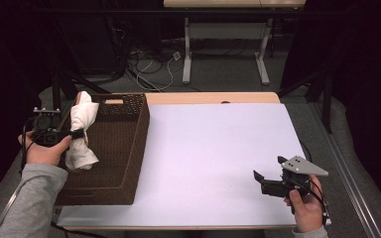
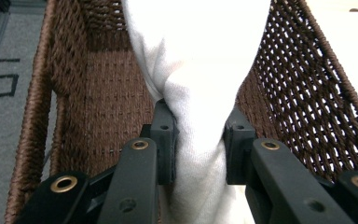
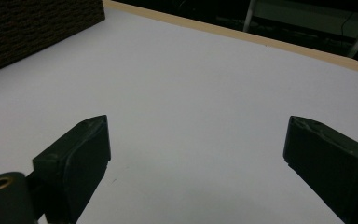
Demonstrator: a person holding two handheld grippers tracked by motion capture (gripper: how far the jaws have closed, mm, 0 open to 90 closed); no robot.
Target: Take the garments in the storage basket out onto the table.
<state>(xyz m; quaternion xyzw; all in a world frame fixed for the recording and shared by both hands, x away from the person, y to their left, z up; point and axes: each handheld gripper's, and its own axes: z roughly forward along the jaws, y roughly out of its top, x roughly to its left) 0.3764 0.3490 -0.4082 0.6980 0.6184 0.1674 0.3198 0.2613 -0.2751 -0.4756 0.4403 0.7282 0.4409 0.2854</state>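
A white cloth point(image 1: 83, 133) hangs bunched over the left side of a dark brown woven basket point(image 1: 121, 148), pinched at its middle by my left gripper point(image 1: 79, 133). In the left gripper view the cloth point(image 2: 200, 70) is squeezed between the two black jaws of that gripper point(image 2: 199, 135), with the basket's floor point(image 2: 107, 98) below. My right gripper point(image 1: 259, 177) is held low over the white table top near the front right, jaws wide apart. Nothing lies between the jaws of that gripper point(image 3: 196, 135) in the right gripper view.
The basket stands on the left end of the white table point(image 1: 218, 148), whose wooden far edge point(image 1: 213, 97) shows. A basket wall point(image 3: 32, 28) is at the upper left of the right gripper view. Beyond the table are desk legs point(image 1: 187, 54) and cables point(image 1: 149, 64) on the floor.
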